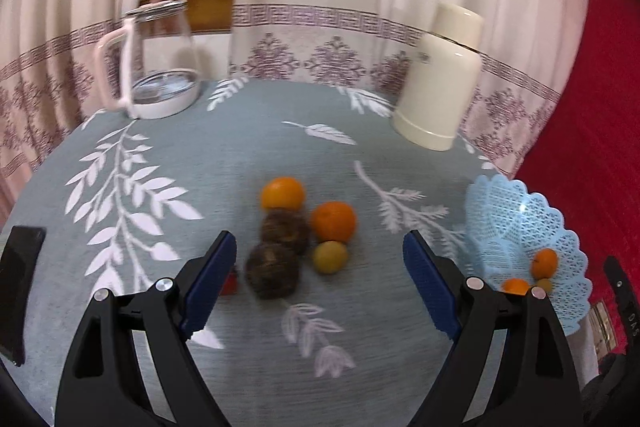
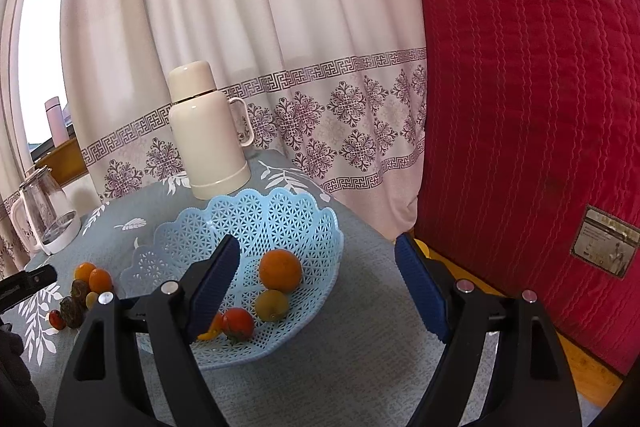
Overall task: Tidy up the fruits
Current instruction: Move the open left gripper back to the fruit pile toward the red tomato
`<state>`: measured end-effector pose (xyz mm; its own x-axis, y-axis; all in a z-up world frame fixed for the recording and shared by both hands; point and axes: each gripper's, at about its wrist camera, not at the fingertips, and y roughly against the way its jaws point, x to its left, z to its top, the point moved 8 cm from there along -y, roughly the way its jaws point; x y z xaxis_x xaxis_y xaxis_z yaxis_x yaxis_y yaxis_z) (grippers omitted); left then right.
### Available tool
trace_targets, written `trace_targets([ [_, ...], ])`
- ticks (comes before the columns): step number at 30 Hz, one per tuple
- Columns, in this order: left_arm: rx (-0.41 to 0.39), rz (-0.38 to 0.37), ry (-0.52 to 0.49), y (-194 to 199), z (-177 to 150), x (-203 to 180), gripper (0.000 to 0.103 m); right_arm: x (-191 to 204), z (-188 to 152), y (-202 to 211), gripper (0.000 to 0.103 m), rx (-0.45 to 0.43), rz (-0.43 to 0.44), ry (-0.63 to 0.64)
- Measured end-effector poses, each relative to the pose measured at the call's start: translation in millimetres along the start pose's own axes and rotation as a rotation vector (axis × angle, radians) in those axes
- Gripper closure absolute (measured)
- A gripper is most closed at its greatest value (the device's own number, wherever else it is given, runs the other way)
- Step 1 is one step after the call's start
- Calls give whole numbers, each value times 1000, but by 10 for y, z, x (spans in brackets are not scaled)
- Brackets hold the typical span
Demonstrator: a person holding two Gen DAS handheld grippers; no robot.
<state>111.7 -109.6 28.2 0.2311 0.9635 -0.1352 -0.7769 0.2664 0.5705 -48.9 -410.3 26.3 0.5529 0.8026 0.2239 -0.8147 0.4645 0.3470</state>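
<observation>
In the left wrist view a small pile of fruit lies mid-table: two oranges (image 1: 282, 193) (image 1: 333, 221), two dark brown round fruits (image 1: 285, 230) (image 1: 273, 269), a yellow-green fruit (image 1: 330, 257) and a small red one (image 1: 229, 283), half hidden by a finger. My left gripper (image 1: 320, 243) hangs open just short of the pile, with nothing between its pads. The light blue lattice basket (image 2: 280, 211) holds an orange (image 2: 280, 270), a yellow-green fruit (image 2: 272, 305), a red tomato (image 2: 238, 323) and a yellow-orange piece (image 2: 210, 331). My right gripper (image 2: 318, 247) stands open and empty over the basket's near rim.
A glass kettle (image 1: 160, 67) stands at the table's back left and a cream thermos (image 1: 440, 79) at the back right. A black phone (image 1: 18, 291) lies at the left edge. A red quilted cushion (image 2: 520, 107) rises right of the table, with curtains behind.
</observation>
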Motion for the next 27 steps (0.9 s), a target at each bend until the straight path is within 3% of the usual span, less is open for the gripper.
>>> trace_targets([
  [14, 30, 115, 55, 33, -204, 764, 16, 135, 22, 16, 23, 31, 32, 53],
  [18, 49, 136, 65, -7, -260, 877, 16, 310, 17, 90, 23, 58, 101, 39],
  [27, 84, 145, 20, -125, -315, 833, 16, 1147, -131, 370, 23, 93, 320, 172],
])
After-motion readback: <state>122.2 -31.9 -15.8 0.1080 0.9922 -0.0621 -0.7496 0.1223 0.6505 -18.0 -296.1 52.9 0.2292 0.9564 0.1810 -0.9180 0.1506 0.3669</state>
